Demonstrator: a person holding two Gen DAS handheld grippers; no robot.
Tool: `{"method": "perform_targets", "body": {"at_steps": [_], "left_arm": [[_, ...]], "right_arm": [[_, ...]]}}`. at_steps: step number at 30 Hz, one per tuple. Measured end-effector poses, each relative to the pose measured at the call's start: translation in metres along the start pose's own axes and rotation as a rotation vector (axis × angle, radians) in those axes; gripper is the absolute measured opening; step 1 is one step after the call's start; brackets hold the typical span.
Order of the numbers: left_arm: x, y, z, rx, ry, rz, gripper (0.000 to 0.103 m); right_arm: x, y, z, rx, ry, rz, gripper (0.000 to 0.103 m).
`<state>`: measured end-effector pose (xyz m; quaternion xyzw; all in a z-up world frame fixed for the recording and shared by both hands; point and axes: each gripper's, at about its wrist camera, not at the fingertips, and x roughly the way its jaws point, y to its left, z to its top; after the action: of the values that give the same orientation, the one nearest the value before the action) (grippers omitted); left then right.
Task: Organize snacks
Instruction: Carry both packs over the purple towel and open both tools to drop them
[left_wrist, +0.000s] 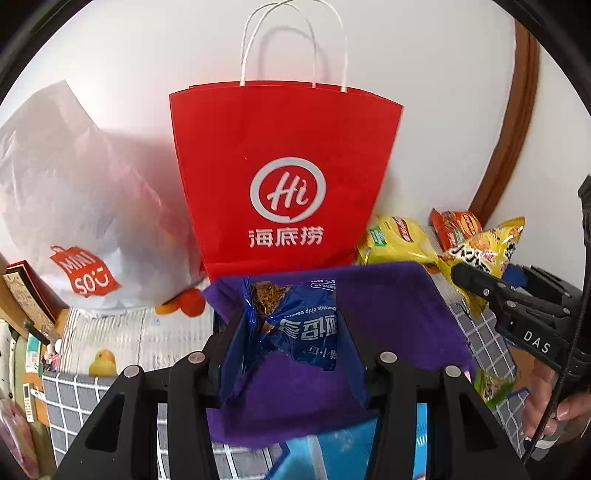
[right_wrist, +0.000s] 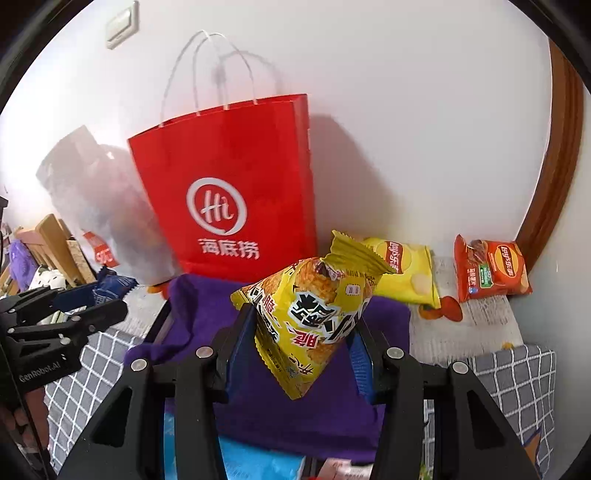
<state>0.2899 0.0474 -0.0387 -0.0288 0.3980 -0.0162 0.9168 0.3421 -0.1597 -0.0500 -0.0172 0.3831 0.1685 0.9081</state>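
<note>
A white wall stands at the back, and in front of it is a worktop (right_wrist: 517, 373) with a grey checked cloth. The left tool (left_wrist: 291, 332) is closed on a crinkly blue cookie packet (left_wrist: 295, 325) and holds it up in the air above a purple cloth (left_wrist: 388, 314). The right tool (right_wrist: 303, 339) is closed on a shiny yellow snack bag with black letters (right_wrist: 314, 317), and it too hangs above the purple cloth. The two tools are side by side, each one showing at the edge of the other's view. Just behind the purple cloth a tall red paper bag with white string handles (left_wrist: 280, 166) stands upright against the wall. To its left leans a white plastic shopping bag with a red label (left_wrist: 74, 206). To the right of the red bag a yellow chip bag (right_wrist: 406, 273) lies on the worktop near the wall. A little further right, apart from it, an orange-red chip bag (right_wrist: 491, 269) leans in the corner by a brown wooden frame (right_wrist: 554, 184).
</note>
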Motion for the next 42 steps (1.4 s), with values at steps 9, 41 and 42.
{"method": "perform_targets", "body": {"at_steps": [9, 41, 42], "left_arm": [[0.043, 0.017, -0.005, -0.031, 0.045, -0.003, 0.046], [0.127, 0.036, -0.037, -0.086, 0.216, -0.042, 0.048], [0.127, 0.035, -0.037, -0.085, 0.22, -0.043, 0.048]], "right_arm": [[0.05, -0.018, -0.017, 0.011, 0.077, 0.022, 0.048], [0.123, -0.03, -0.05, -0.031, 0.281, -0.029, 0.048], [0.125, -0.03, -0.051, -0.028, 0.286, -0.031, 0.048]]}}
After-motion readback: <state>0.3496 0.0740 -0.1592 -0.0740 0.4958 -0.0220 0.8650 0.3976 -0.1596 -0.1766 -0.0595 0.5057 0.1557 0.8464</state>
